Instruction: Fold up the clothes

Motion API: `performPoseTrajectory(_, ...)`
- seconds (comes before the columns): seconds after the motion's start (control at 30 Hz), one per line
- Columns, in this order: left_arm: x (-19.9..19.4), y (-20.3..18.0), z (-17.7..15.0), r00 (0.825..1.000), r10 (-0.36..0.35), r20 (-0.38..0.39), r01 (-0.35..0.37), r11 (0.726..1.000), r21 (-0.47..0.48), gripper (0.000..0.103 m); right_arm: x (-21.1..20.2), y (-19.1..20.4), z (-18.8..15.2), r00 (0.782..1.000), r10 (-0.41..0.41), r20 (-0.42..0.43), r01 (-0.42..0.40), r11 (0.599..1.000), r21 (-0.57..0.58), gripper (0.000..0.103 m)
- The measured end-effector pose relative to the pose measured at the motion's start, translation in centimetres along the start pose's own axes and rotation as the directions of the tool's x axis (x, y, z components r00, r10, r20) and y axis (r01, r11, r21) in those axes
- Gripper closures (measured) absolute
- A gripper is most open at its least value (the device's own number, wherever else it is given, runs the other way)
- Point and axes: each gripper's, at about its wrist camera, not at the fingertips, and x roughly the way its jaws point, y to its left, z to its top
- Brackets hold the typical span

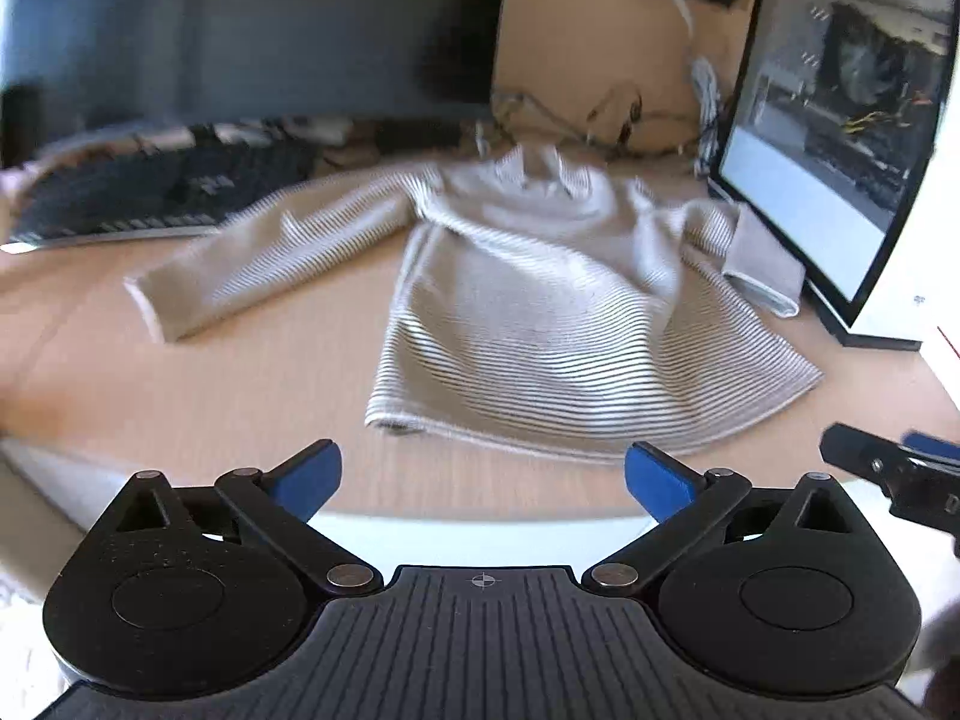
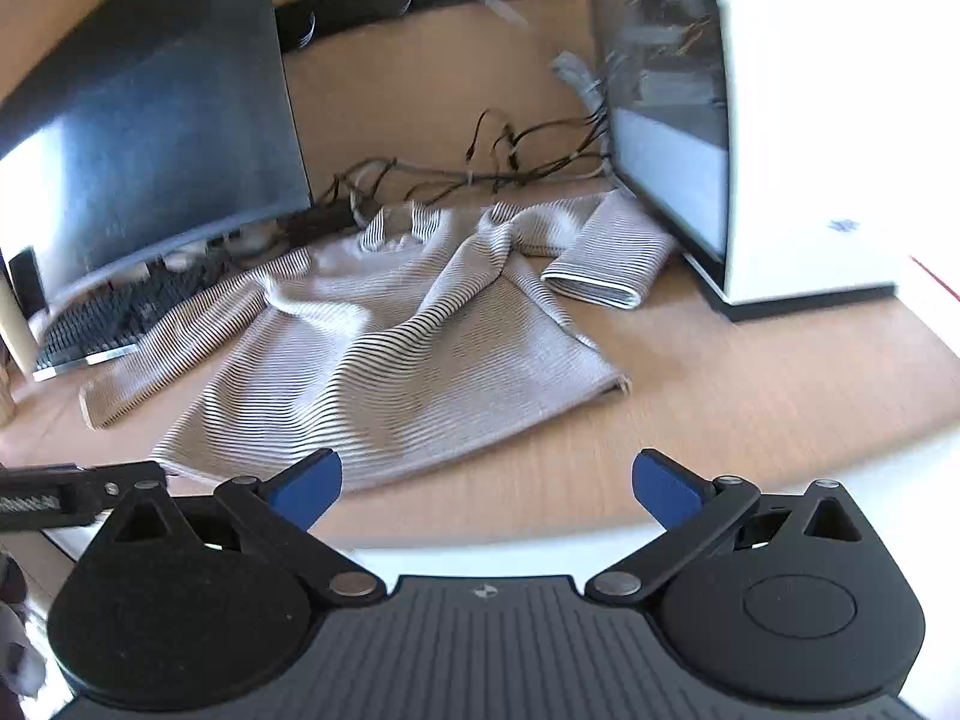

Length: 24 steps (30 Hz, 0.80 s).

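Note:
A grey-and-white striped long-sleeved sweater (image 1: 534,312) lies spread on the wooden desk (image 1: 210,384), collar away from me, hem nearest. Its left sleeve (image 1: 270,246) stretches out toward the keyboard; its right sleeve (image 2: 606,258) is bent back beside the computer case. In the right wrist view the sweater (image 2: 384,348) is rumpled across the chest. My left gripper (image 1: 483,477) is open, hanging just short of the hem with nothing between its blue pads. My right gripper (image 2: 486,483) is also open, near the desk's front edge by the hem's right part. The right gripper's tip (image 1: 888,468) shows at the left view's right edge.
A dark monitor (image 1: 240,30) and black keyboard (image 1: 144,198) stand at the back left. A white computer case with a glass side (image 2: 780,120) stands at the right, with tangled cables (image 2: 480,168) behind the sweater. Bare wood lies right of the hem (image 2: 750,396).

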Motion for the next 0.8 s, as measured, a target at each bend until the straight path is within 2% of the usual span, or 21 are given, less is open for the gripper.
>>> performPoseTrajectory(0.07,-1.9,-0.9,-1.3,1.000,-0.001,0.028,0.001,1.000,-0.016,0.000,-2.2,0.1,-1.5,0.998,-0.015,0.056,0.013,1.000,0.026,0.000)
performPoseTrajectory(0.13,-3.2,-1.6,-2.1,0.999,-0.006,0.038,0.006,1.000,-0.003,0.000,-3.3,0.0,-1.9,0.998,0.004,0.062,-0.003,1.000,-0.020,0.000)
performPoseTrajectory(0.27,-6.0,-2.1,-2.8,0.993,0.046,0.108,-0.048,0.999,0.012,0.000,-5.1,-0.2,-1.1,0.993,0.014,0.119,-0.010,0.999,-0.037,0.000)
performPoseTrajectory(0.43,-8.2,-1.9,-3.2,0.985,0.081,0.152,-0.081,0.997,-0.003,0.000,-6.5,0.4,-1.7,0.990,0.052,0.129,-0.042,0.996,-0.075,0.000)
performPoseTrajectory(0.6,-9.7,-2.5,-3.7,0.979,0.079,0.186,-0.082,0.997,0.008,0.000,-7.6,1.0,-2.0,0.985,0.075,0.155,-0.057,0.992,-0.116,0.000)
performPoseTrajectory(0.8,-10.4,-3.0,-4.5,0.982,0.069,0.176,-0.073,0.997,0.017,0.000,-8.5,0.6,-2.6,0.986,0.074,0.151,-0.057,0.992,-0.114,0.000)
